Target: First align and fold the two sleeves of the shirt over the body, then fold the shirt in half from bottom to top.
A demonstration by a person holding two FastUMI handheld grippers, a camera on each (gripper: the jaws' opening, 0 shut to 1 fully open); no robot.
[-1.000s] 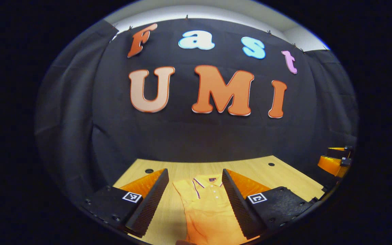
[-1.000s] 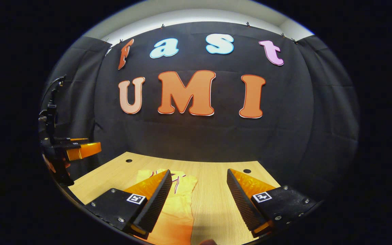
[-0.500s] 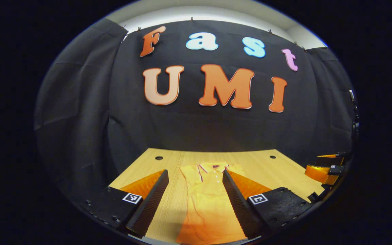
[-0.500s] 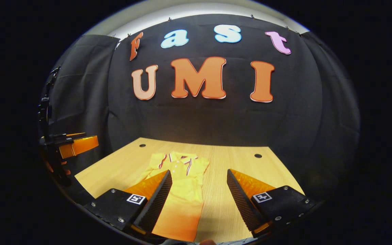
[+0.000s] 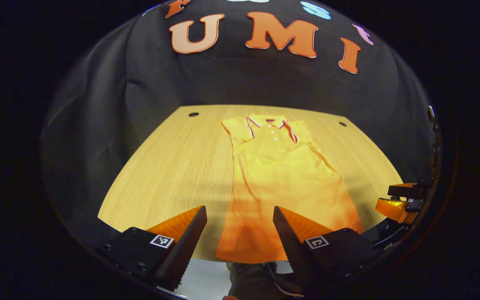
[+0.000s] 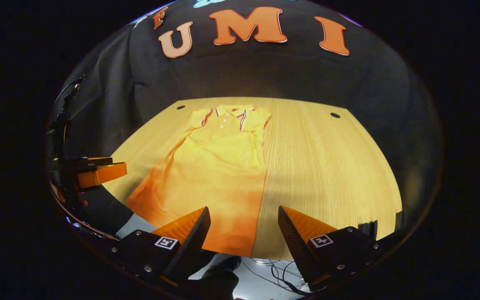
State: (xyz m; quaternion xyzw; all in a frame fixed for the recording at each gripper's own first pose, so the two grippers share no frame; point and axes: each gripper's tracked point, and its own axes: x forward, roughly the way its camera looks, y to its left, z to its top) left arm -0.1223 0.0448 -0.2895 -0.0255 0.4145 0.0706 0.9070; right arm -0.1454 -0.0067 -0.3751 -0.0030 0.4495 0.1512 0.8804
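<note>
Left gripper (image 5: 240, 233) and right gripper (image 6: 244, 233) hang above the table's near edge, jaws spread, grasping nothing. The shirt (image 5: 279, 179) lies flat on the table (image 5: 173, 166), collar at 12 o'clock, hem at 6 o'clock. Its sleeves appear already folded in, so the bottom-to-top fold seems next: each gripper must pinch 1 hem corner. Cables (image 6: 279, 277) lie on the floor below; nothing blocks the hem.
</note>
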